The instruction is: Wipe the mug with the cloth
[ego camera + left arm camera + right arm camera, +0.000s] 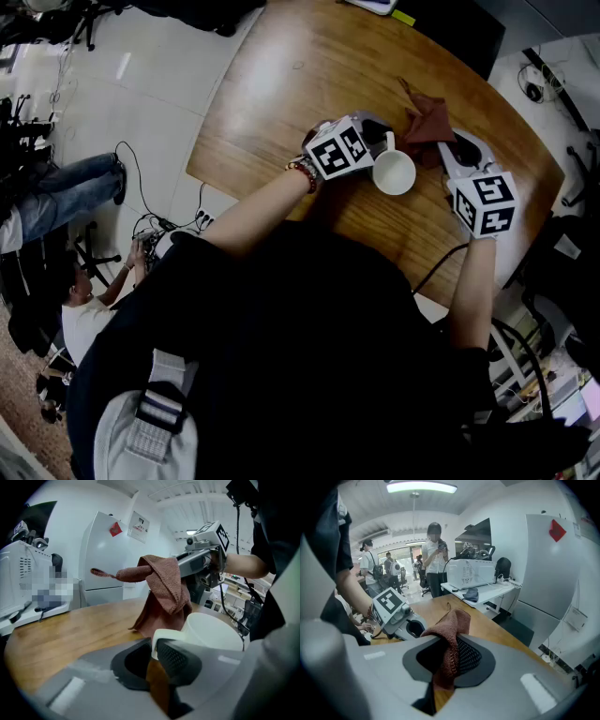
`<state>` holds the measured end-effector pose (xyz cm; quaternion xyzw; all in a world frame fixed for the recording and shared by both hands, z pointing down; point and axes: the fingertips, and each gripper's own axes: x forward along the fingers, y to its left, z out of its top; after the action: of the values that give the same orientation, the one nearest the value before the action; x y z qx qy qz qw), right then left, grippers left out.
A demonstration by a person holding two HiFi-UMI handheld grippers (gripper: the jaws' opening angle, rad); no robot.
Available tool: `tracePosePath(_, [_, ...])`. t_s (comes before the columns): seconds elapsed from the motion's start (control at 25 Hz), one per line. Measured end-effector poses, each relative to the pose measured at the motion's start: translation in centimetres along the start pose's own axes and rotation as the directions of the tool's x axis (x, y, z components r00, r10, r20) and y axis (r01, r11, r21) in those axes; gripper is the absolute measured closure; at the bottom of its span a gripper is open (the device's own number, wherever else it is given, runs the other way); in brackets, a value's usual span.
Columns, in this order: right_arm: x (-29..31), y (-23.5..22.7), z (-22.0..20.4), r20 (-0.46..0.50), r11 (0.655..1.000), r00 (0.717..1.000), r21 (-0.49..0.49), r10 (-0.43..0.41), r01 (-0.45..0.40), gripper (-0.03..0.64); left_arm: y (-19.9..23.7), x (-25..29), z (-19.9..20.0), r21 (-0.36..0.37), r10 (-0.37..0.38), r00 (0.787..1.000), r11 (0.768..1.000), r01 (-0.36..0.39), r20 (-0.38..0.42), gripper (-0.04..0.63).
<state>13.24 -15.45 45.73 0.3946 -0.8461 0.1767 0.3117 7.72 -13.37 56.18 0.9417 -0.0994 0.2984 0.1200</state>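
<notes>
While L gripper [153, 648] fingers pinch mug [213, 632] handle — R gripper [452, 654] fingers clamp cloth [451, 623].

I read no legible wording. The notice [139, 527] and red sticker [116, 528] on the white cabinet [101, 564] carry print too small to read. The left cube [339, 148] and right cube [485, 203] show square code patterns only.

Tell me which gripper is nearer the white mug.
Left. The left gripper is shut on the handle of the mug. The right gripper, shut on the cloth, sits to the mug's right in the head view, not touching it.
</notes>
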Motion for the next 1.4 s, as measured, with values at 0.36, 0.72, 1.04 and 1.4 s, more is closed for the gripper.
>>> tracePosePath(0.36, [4.1,1.6,-1.7,-0.005,0.960,0.982,0.210,0.191,-0.185,0.566,0.3,0.2,0.0,0.005,-0.002,1.000,1.000,0.002,-0.007,0.555])
tracePosePath(0.72, [7.1,3.7,-5.6,-0.064,0.895,0.947,0.351,0.315,-0.275,0.568,0.3,0.5,-0.1,-0.007,0.016,1.000,1.000,-0.016,-0.015,0.555])
tracePosePath(1.04, [8.3,2.8,-8.3,-0.133,0.877,0.931,0.402,0.341,-0.264,0.568,0.3,0.6,-0.1,-0.019,0.016,1.000,1.000,-0.016,-0.022,0.555])
tracePosePath(1.4, [1.8,2.0,-4.3,0.057,0.756,0.893,0.509,0.447,-0.411,0.568,0.4,0.4,0.0,-0.029,0.019,0.999,0.999,-0.021,-0.040,0.554])
